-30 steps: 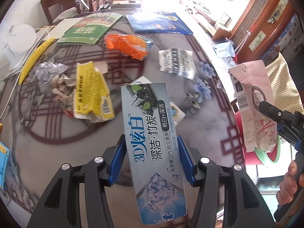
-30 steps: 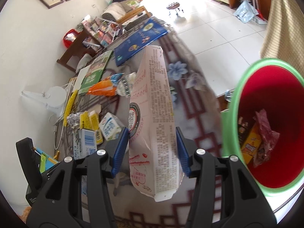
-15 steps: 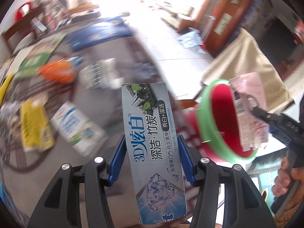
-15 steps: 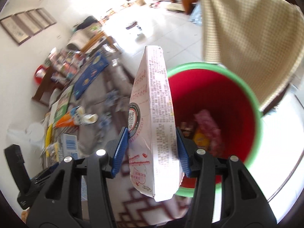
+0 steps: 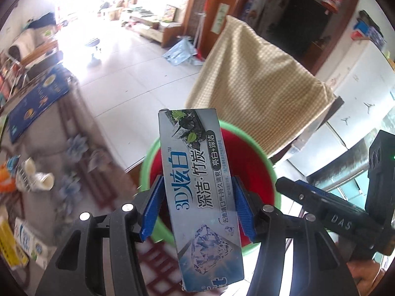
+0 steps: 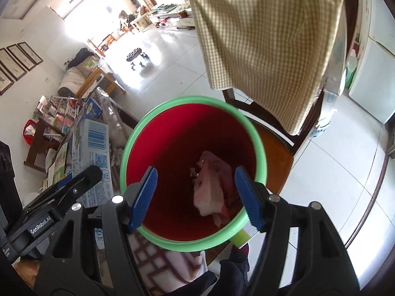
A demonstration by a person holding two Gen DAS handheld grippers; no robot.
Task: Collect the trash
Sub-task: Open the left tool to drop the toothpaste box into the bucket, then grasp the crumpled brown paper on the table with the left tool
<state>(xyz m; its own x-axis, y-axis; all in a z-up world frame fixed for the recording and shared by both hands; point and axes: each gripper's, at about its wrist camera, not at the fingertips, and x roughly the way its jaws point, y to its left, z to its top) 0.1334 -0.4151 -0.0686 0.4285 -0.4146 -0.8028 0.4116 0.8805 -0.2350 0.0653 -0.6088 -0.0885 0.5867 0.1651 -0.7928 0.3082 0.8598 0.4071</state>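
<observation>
Checked cloth draped over a chair, far right. Red bin with green rim beside the table, pink wrapper lying inside. Left gripper clamped on a toothpaste box above the bin. Right gripper spread apart over the bin, holding nothing.

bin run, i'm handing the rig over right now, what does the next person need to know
Left tool: shut on the toothpaste box, held over the bin.
Right tool: open and empty above the bin; a pink bag lies inside.
Done: pink bag binned.
Left: release the toothpaste box into the bin, then go back for the wrappers and cartons on the table.
</observation>
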